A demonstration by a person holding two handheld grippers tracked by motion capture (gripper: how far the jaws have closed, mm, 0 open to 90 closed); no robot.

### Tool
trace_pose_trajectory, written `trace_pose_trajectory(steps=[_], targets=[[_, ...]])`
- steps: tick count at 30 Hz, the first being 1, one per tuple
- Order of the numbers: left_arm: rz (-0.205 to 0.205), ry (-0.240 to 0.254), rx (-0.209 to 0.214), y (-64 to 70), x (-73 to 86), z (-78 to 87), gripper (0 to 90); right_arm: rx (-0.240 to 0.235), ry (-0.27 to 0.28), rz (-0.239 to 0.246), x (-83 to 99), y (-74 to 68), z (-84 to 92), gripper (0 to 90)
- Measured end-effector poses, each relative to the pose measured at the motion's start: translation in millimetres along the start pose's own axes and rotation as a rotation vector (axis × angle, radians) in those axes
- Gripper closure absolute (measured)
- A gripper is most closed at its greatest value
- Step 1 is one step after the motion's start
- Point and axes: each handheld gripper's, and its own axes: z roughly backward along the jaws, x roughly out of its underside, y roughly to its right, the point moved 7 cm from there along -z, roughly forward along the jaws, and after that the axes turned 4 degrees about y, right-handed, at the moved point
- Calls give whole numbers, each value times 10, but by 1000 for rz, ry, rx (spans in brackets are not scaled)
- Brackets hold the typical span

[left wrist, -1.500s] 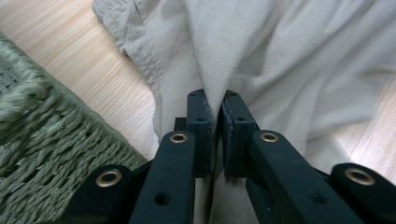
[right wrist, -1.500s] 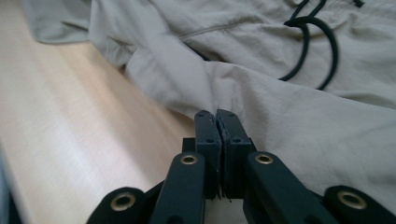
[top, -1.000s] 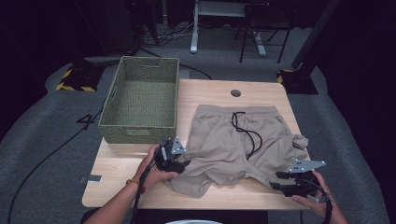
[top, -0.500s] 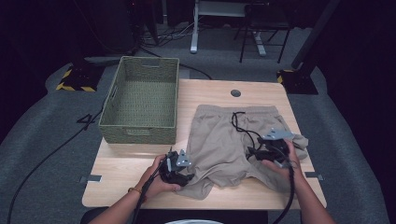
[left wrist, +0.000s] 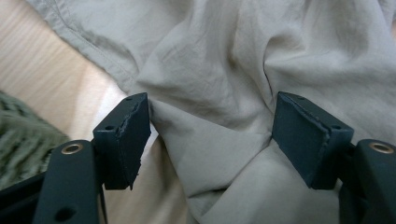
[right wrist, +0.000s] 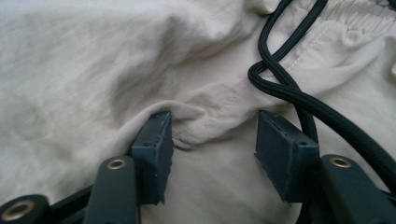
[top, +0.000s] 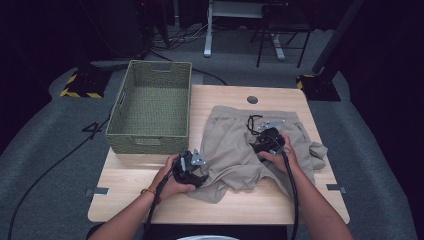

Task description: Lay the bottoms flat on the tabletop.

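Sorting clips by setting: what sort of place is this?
Probably a lab or studio, not a home: a lone wooden table on grey carpet, floor cables, hazard-striped stand bases.

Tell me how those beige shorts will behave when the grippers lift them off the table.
The beige shorts will probably go limp and sag: the cloth already bunches in soft folds between the left gripper's open jaws. They look thin, so likely light. The black drawstring lies loose in loops and may dangle or snag near the right gripper.

Probably a lab — dark room, floor cables (top: 47, 167), hazard-striped stand bases (top: 80, 92).
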Motion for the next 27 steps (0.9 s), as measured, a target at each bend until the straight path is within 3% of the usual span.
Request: trace_pose_trajectory(steps=[6,8,10,13,16,20,22,24,26,27], targets=[[-1,6,49,3,48,29,291,62,15,-66,-145,223,-151,428],[-22,2,44,28,58,56,292,95,18,-85,-187,305,-195,405],[-40,5,57,77,55,94,297,126,14,-77,-219,352,-218,401],[-62,23,29,120,40,168,280,177,-11,-39,-246,367,-195,433],[-75,45,18,164,52,288,262,88,87,-36,-309,223,11,449],[-57,77,10,238,112,449,259,-34,184,57,-291,-135,495,461],[-33,93,26,290,157,507,265,-84,235,95,-225,-325,754,464],[-18,85,41,370,225,518,274,-163,258,134,-116,-548,973,467],[-12,75,78,478,290,486,296,-213,272,181,19,-769,1142,481],[-33,59,80,517,322,461,298,-252,271,208,99,-884,1197,489]])
